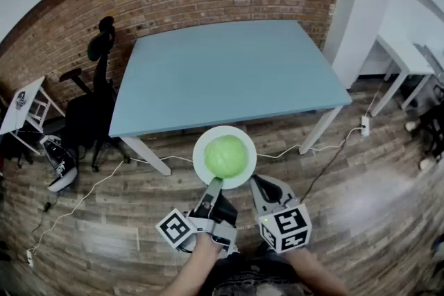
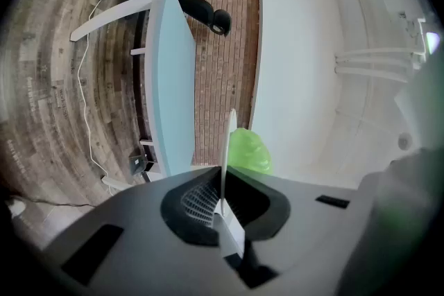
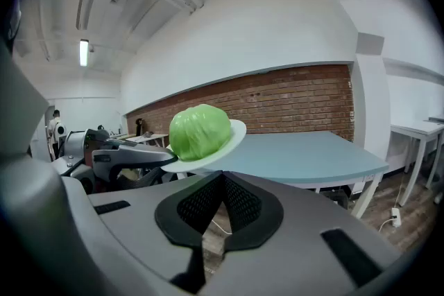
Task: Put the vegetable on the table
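The vegetable (image 1: 225,156) hides the middle of the plate (image 1: 200,149). The person's arms (image 1: 196,270) are cut off by the bottom edge. The desk (image 1: 222,73) hides its own far legs. A second desk (image 1: 406,55) runs off the right edge. A far-off person (image 3: 54,125) is too small to make out.

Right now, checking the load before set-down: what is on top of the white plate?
One round light-green vegetable sits on the round white plate; the plate's middle beneath it is covered.
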